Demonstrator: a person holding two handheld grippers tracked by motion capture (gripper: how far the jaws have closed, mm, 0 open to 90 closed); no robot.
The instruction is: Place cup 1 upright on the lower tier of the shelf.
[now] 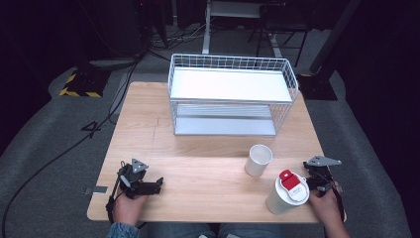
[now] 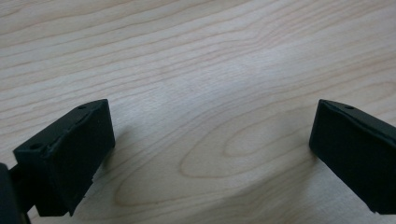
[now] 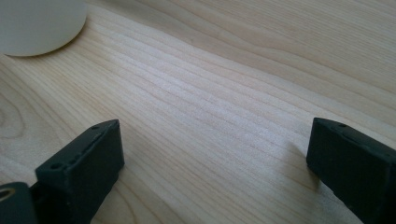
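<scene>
Your wooden table (image 1: 198, 173) carried a white wire rack (image 1: 233, 94) with two shelves at its far side, well apart from your hands. Nearer you, toward the right, stood a tall white cup with a red-and-white lid (image 1: 287, 194), just beside your right gripper (image 1: 317, 184), and an open white paper cup (image 1: 258, 159) sat a little farther in, near the lidded one but apart from it. Your right gripper rested on the wood with its jaws spread wide and nothing between them. Your left gripper (image 1: 148, 186) lay at the near left edge, likewise released and holding nothing.
</scene>
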